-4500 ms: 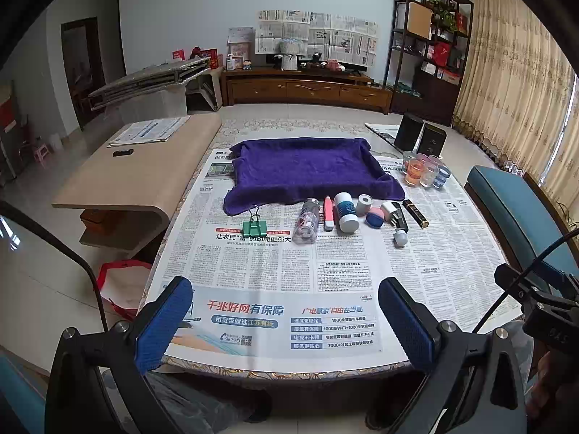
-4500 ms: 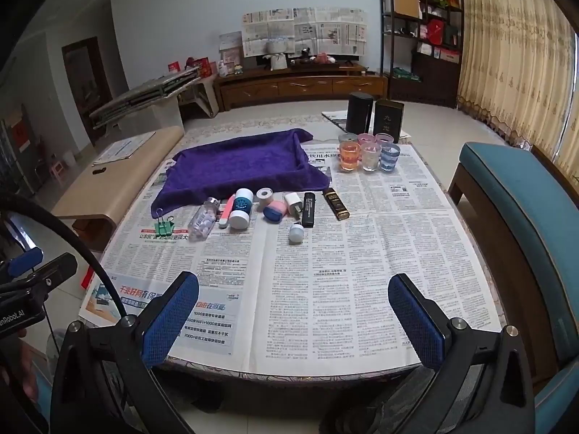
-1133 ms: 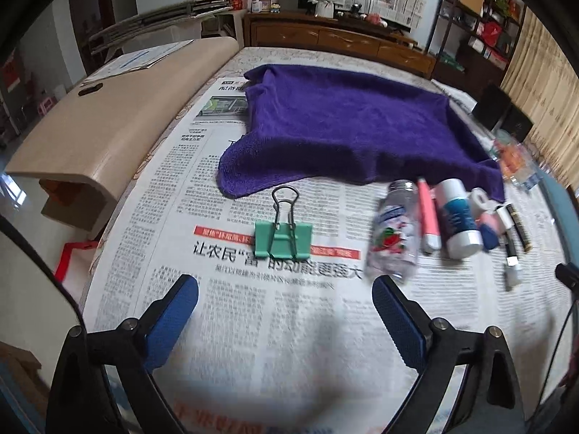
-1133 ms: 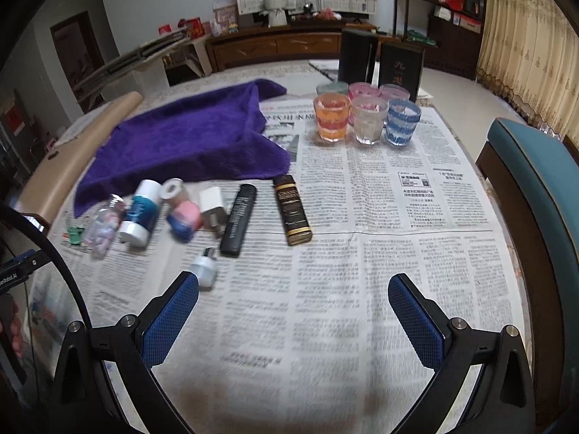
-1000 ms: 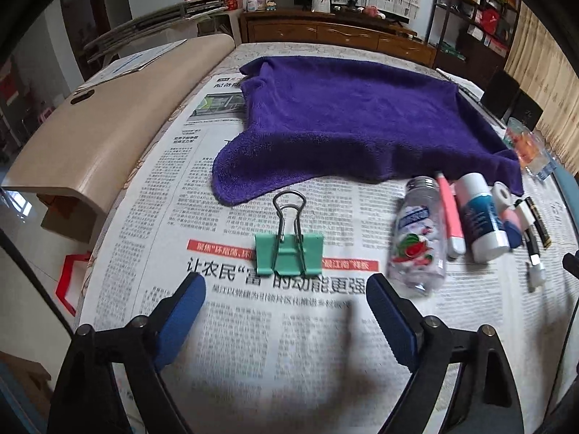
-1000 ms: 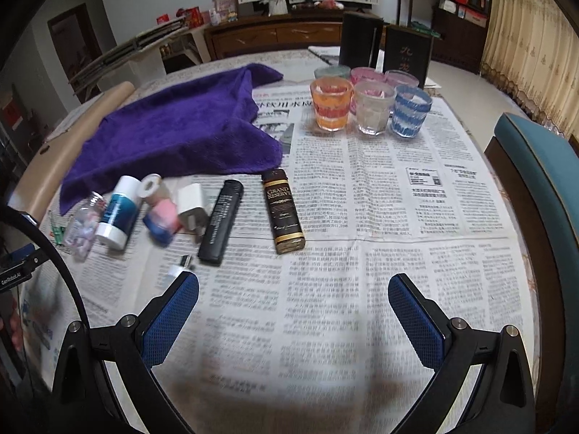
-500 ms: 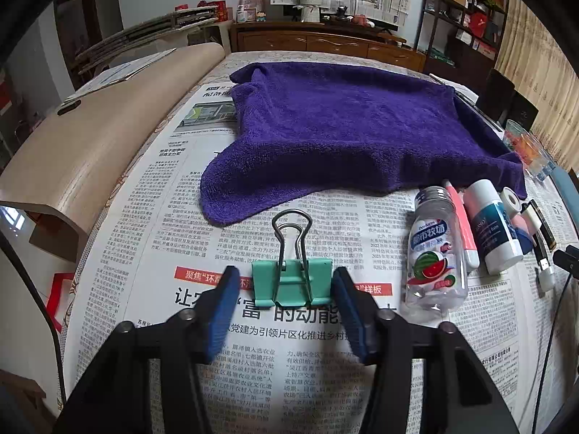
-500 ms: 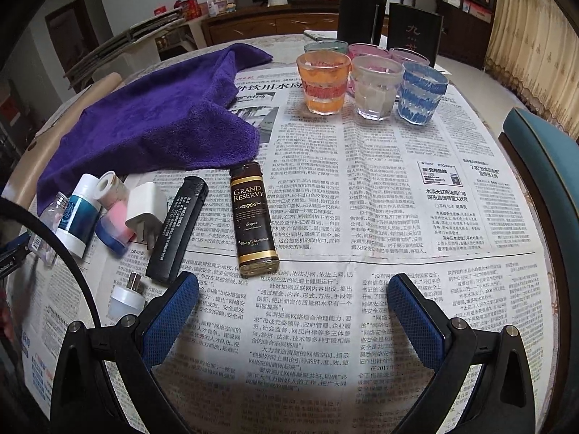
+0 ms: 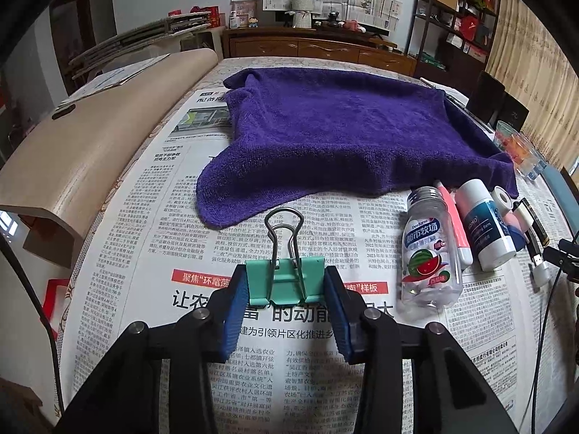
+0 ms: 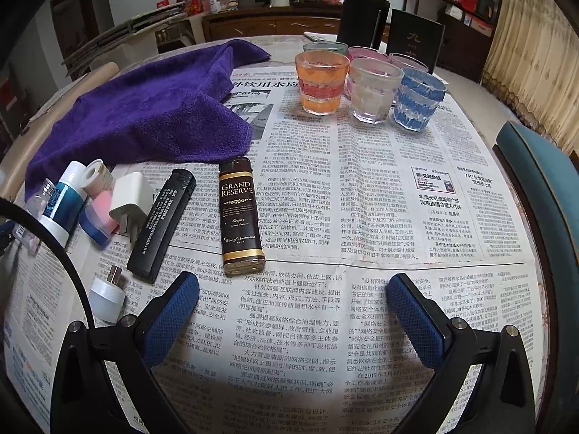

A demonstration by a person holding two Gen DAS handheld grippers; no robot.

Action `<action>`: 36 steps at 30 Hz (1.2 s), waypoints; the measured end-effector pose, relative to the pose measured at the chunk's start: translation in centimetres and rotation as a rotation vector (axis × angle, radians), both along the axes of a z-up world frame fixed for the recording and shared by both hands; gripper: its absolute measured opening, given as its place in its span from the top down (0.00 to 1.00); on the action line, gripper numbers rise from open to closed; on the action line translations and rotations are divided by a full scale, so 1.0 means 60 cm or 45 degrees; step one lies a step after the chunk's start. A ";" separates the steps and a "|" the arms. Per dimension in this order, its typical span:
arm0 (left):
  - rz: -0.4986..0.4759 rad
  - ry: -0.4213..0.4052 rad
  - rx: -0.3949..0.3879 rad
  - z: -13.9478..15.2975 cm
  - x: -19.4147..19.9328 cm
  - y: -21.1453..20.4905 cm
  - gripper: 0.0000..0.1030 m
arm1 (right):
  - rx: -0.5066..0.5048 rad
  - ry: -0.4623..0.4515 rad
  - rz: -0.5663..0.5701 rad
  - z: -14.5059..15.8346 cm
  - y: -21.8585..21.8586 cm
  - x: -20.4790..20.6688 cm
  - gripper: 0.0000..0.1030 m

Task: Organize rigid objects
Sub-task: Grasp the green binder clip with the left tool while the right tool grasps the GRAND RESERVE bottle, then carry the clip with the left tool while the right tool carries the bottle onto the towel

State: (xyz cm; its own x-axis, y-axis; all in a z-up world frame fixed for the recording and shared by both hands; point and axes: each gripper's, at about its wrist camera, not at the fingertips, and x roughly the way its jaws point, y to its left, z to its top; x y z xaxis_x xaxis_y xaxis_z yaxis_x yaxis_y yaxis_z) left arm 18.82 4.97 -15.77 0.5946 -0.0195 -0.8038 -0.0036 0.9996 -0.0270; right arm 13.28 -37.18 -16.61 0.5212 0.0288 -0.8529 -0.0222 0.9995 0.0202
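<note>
The green binder clip is being clamped between the pads of the left hand-held gripper, on the newspaper-covered desk just in front of the purple towel. Right of the clip, a clear candy bottle is lying, a few candies showing inside. The right hand-held gripper is being held apart, clamped on nothing, near the brown lighter.

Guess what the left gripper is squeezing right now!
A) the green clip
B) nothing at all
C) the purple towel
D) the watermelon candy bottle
A: in the left wrist view the left gripper has its blue pads pressed against both sides of the green clip, while the watermelon candy bottle and the purple towel lie untouched.
</note>
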 end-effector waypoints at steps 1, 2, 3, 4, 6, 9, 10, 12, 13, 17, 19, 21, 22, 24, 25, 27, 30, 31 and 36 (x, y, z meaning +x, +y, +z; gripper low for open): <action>0.000 0.003 0.000 0.000 0.001 0.000 0.62 | -0.001 -0.001 -0.007 0.000 -0.002 0.003 0.00; 0.003 0.003 -0.002 0.000 0.001 0.000 0.62 | -0.001 0.000 -0.017 0.000 -0.004 0.007 0.00; 0.007 0.004 -0.004 0.001 0.002 0.000 0.62 | -0.002 0.002 -0.022 0.000 -0.005 0.014 0.00; 0.008 0.005 -0.004 0.000 0.002 0.000 0.62 | -0.001 0.008 -0.016 0.000 -0.005 0.022 0.00; 0.010 0.009 -0.003 0.000 0.003 -0.001 0.62 | 0.003 0.009 0.018 0.000 0.001 0.035 0.00; 0.010 0.009 -0.006 0.000 0.003 0.000 0.62 | -0.001 -0.020 0.084 0.000 0.016 0.051 0.02; 0.009 0.009 -0.008 0.000 0.004 0.000 0.62 | 0.000 -0.032 0.101 0.000 0.021 0.053 0.03; 0.011 0.009 -0.013 0.000 0.004 0.000 0.62 | 0.004 -0.057 0.120 0.000 0.025 0.052 0.06; 0.013 0.010 -0.014 0.000 0.004 0.000 0.62 | 0.006 -0.066 0.125 0.000 0.026 0.051 0.06; 0.010 0.011 -0.012 0.000 0.005 -0.001 0.62 | 0.004 -0.092 0.168 0.010 0.033 0.047 0.37; 0.011 0.013 -0.012 0.000 0.005 -0.001 0.62 | 0.012 -0.084 0.198 0.014 0.037 0.049 0.66; 0.009 0.014 -0.014 0.000 0.006 -0.002 0.62 | 0.003 -0.094 0.206 0.013 0.041 0.051 0.68; 0.008 0.013 -0.015 0.000 0.005 0.000 0.62 | -0.003 -0.096 0.218 0.013 0.043 0.053 0.69; 0.007 0.014 -0.022 0.000 0.006 0.000 0.62 | 0.004 -0.093 0.225 0.013 0.043 0.055 0.73; 0.008 0.013 -0.025 -0.001 0.006 0.000 0.62 | -0.001 -0.094 0.226 0.012 0.044 0.055 0.73; 0.008 0.010 -0.021 -0.001 0.005 -0.001 0.62 | -0.007 -0.094 0.233 0.012 0.046 0.052 0.78; 0.011 0.006 -0.024 -0.001 0.004 0.000 0.62 | -0.005 -0.095 0.222 0.012 0.047 0.045 0.78; 0.011 0.006 -0.026 -0.001 0.003 0.001 0.62 | -0.003 -0.094 0.222 0.013 0.046 0.044 0.78; 0.008 0.012 -0.052 0.001 0.001 0.004 0.62 | 0.059 -0.088 0.214 0.024 0.040 0.034 0.78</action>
State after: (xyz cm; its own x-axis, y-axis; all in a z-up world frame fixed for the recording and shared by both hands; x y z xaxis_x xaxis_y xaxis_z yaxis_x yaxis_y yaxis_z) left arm 18.90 5.19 -15.70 0.5874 -0.0487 -0.8078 -0.0102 0.9977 -0.0676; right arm 15.32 -34.76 -15.16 0.5631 0.1585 -0.8110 -0.1915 0.9797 0.0584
